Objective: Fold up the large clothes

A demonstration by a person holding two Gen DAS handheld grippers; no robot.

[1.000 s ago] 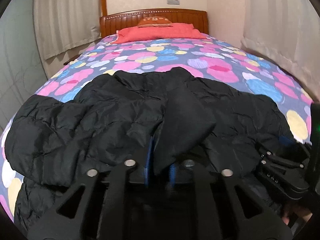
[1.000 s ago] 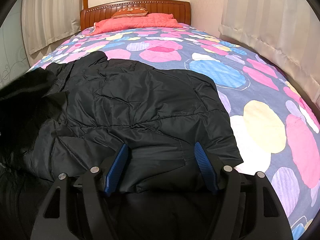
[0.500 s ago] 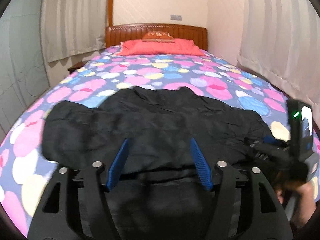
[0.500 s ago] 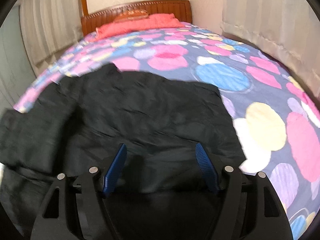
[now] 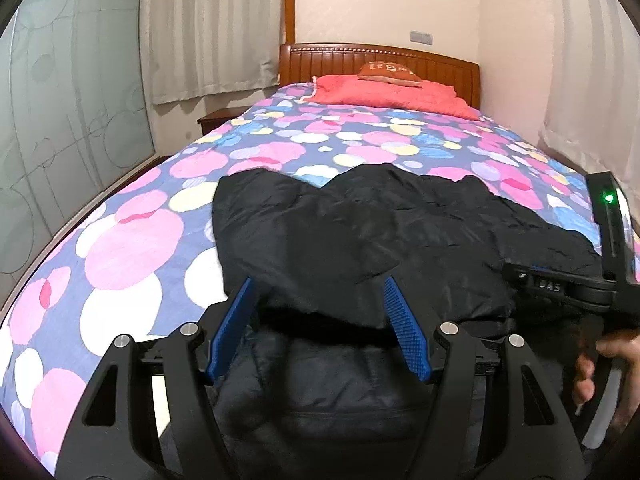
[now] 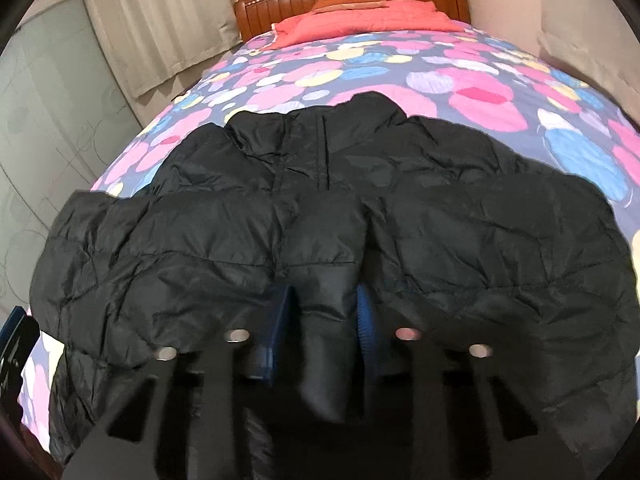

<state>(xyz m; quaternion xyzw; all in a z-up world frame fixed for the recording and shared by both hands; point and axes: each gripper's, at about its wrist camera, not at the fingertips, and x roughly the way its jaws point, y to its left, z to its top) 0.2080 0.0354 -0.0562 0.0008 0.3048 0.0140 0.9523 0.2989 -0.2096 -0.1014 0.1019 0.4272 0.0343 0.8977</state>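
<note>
black jacket spread on bed, near foot. left gripper jaws spread, nothing pinched. right gripper jaws closing, jacket fold between them.

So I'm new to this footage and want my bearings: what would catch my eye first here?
The black puffer jacket sprawls across the near end of a bed, dark against the bedspread with its pink, blue and yellow blobs. In the right wrist view the right gripper is closing, blue pads pinching a fold of jacket; the left gripper stands open over the hem. A red pillow lies by the wooden headboard.
</note>
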